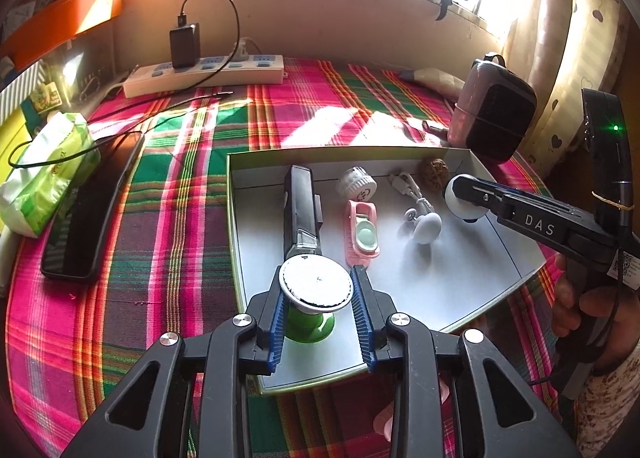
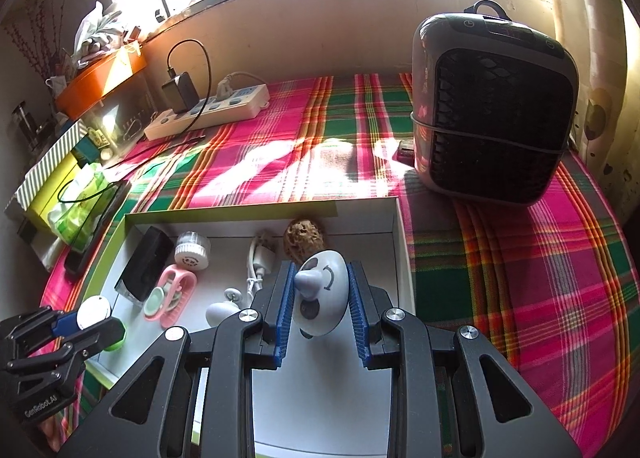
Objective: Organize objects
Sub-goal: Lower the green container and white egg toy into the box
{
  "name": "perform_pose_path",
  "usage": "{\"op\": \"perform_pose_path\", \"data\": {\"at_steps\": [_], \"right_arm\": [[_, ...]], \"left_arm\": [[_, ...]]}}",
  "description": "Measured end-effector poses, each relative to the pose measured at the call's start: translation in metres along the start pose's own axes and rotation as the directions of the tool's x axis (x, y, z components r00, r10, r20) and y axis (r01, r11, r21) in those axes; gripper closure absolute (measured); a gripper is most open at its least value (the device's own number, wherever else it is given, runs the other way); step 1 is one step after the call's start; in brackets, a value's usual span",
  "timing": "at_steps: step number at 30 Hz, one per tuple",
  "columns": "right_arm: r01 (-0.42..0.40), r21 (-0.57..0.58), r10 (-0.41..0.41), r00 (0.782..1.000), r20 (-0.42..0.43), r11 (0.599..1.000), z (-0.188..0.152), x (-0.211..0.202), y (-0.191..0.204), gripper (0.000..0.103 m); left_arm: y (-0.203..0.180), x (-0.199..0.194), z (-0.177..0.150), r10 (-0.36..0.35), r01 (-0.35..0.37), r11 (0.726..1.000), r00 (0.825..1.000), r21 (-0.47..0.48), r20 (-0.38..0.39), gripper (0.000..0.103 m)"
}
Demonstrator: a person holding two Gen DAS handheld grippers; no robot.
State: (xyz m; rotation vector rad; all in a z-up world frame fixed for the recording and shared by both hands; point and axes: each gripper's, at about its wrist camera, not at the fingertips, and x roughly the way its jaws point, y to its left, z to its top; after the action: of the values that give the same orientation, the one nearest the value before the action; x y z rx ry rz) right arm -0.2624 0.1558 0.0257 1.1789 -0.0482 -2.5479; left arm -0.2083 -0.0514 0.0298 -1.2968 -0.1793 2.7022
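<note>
- One shallow white box (image 1: pixel 236 217) on the plaid cloth
- Inside it: one black device (image 1: pixel 300 205), one pink case (image 1: pixel 362 232), one small white jar (image 1: pixel 357 181), one white cable (image 1: pixel 406 185), one brown walnut (image 1: pixel 433 169), one white knob (image 1: pixel 427 226)
- Two grippers: left gripper (image 1: pixel 318 290), right gripper (image 2: pixel 320 298)
- One power strip (image 1: pixel 208 75)
- One fan heater (image 2: pixel 496 109)
- One tissue pack (image 1: pixel 44 173)

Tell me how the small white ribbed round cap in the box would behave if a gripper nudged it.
The small white ribbed round cap lies on its side, so it would probably roll across the smooth floor of the white cardboard box. It looks like thin plastic, likely light. Its ribs should help pads grip.
</note>
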Motion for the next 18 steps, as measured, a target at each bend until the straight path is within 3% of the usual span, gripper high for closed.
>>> {"op": "perform_pose_path", "data": {"at_steps": [18], "right_arm": [[-0.002, -0.005, 0.002, 1.000, -0.011, 1.000, -0.0031, 0.0056, 0.0030, 0.076]], "left_arm": [[-0.0041, 0.0022, -0.0012, 0.004, -0.005, 1.000, 1.000, 0.027, 0.021, 0.075]]}}
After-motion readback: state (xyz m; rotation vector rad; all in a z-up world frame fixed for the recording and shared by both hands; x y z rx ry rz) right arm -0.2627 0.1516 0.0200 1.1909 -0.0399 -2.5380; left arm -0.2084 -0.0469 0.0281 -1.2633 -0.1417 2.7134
